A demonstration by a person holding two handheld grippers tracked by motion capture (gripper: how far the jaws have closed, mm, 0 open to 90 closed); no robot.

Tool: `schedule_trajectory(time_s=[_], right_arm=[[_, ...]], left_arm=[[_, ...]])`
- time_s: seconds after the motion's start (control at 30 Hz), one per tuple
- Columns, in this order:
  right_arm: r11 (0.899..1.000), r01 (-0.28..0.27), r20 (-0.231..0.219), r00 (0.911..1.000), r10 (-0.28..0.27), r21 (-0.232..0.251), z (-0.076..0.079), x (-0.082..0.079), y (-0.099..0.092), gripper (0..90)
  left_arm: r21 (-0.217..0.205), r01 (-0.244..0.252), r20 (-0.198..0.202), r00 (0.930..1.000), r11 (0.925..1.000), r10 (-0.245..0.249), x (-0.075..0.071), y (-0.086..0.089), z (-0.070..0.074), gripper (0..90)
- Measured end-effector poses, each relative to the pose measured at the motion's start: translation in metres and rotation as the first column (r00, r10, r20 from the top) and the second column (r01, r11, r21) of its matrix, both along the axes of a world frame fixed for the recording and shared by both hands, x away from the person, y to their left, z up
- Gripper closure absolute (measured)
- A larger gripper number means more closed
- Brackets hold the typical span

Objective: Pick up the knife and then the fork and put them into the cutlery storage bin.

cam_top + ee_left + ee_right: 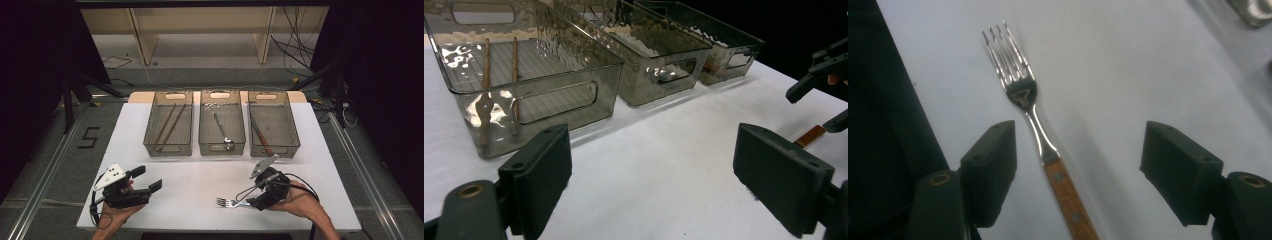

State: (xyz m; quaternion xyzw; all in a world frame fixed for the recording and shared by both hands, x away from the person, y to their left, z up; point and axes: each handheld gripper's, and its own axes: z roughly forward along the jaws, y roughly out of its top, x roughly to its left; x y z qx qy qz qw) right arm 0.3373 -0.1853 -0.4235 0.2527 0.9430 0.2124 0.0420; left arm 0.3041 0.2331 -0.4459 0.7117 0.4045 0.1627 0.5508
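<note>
From the high view, a white surface [200, 175] carries three clear bins in a row at its far side: the left bin [168, 123] holds two brown sticks [170, 123], the middle bin [222, 122] a metal utensil [222, 129], and the right bin [272, 123] a brown-handled utensil [260, 134]. At the near left, the left gripper [146, 178] is held in a hand [116, 214], its fingers spread apart and gripping nothing. At the near right, the right gripper [251, 196] sits over the handle end of a fork [230, 202] that lies on the surface with its tines pointing left. In the left gripper view, the released fingers [541, 177] frame bare surface, with the stick bin [524, 75] just beyond and the other two bins farther right; the other gripper [819, 82] shows at the right edge above a bit of wooden handle. In the right gripper view, the fork [1035, 125] lies flat between the wide-apart fingers [990, 167], nearer the left one and touching neither; its wooden handle runs toward the camera.
</note>
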Motion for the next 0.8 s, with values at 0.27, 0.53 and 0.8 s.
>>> schedule_trajectory(time_s=[0.27, 0.53, 0.8], right_arm=[[0.996, -0.041, -0.019, 0.9990, 0.040, -0.085, -0.012, -0.003, 0.002, 41.2], [0.989, -0.047, -0.044, 0.9982, 0.042, -0.139, -0.019, -0.004, 0.002, 48.5], [0.981, -0.071, -0.038, 0.9971, 0.066, -0.183, -0.025, -0.005, 0.002, 54.6]], left_arm=[[-0.001, 0.000, 0.001, 1.0000, 1.0000, 0.000, 0.000, 0.000, 0.000, 15.2], [0.000, 0.001, 0.002, 1.0000, 1.0000, -0.001, 0.000, 0.000, 0.000, 15.2], [-0.004, -0.001, 0.004, 1.0000, 1.0000, 0.001, 0.000, 0.000, 0.000, 15.2]])
